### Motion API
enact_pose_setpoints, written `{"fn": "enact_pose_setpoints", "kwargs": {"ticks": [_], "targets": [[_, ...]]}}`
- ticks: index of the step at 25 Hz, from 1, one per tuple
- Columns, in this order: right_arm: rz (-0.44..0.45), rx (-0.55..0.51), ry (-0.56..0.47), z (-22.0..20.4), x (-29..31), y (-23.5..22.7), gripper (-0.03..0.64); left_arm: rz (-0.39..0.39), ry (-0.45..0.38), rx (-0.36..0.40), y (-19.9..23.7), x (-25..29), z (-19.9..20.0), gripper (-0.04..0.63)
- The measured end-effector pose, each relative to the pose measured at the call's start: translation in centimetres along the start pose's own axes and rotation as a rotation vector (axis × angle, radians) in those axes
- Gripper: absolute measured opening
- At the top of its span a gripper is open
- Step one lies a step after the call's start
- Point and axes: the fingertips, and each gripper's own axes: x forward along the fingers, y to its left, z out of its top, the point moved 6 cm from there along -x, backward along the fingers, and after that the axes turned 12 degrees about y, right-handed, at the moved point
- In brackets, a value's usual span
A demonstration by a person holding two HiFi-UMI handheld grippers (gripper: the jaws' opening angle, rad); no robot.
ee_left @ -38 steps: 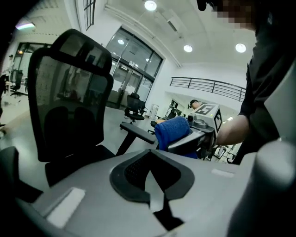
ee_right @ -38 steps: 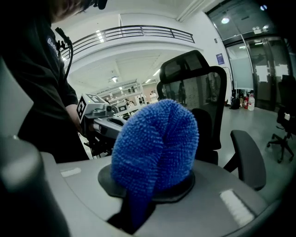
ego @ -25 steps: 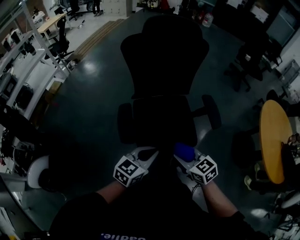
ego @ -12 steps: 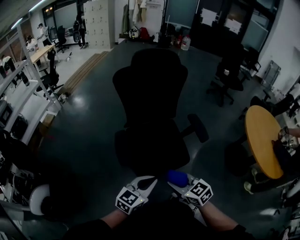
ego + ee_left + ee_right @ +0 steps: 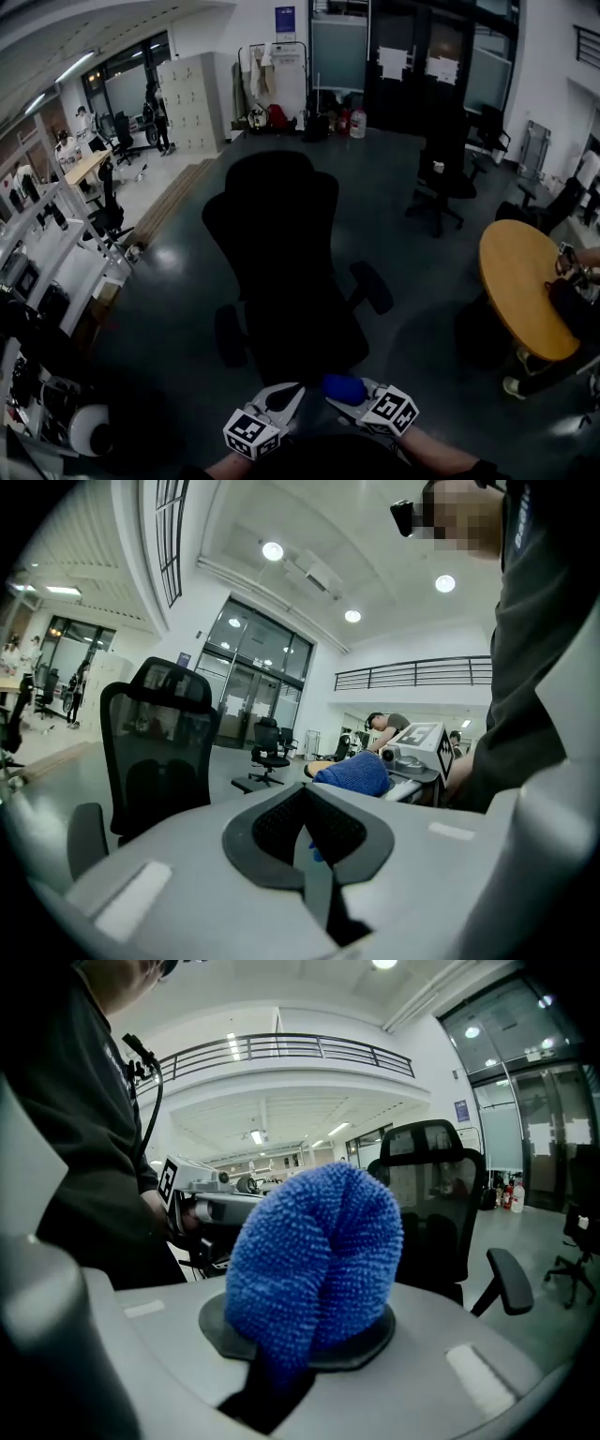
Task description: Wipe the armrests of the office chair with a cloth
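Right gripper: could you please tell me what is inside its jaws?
The right gripper is shut on a bunched blue cloth; the cloth's lower end sinks between the jaws, out of sight.

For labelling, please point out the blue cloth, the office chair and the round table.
blue cloth (image 5: pixel 314 1260), right gripper view, bunched middle.
office chair (image 5: pixel 272 217), head view, backrest.
round table (image 5: pixel 514 277), head view, bare top.

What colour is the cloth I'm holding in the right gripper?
The cloth is bright blue with a nubby texture, clearest in the right gripper view.

Office chair (image 5: pixel 274 225) farther away than before
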Motion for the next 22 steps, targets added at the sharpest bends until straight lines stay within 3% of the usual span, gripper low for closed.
{"fn": "enact_pose_setpoints", "kwargs": {"ticks": [8,16,22], "targets": [[-0.041,0.197,-0.119,-4.0,-8.2,-2.0,0.087,-0.006,0.018,0.021,-7.4,4.1,1.2,0.017],[-0.05,0.073,-0.201,-2.8,-10.5,-0.3,0.087,-0.011,0.01,0.105,-10.6,5.4,2.1,0.017],[-0.076,0.08,-0.216,-3.5,-10.0,-0.4,0.087,0.007,0.004,0.138,-10.8,4.8,1.7,0.017]]}}
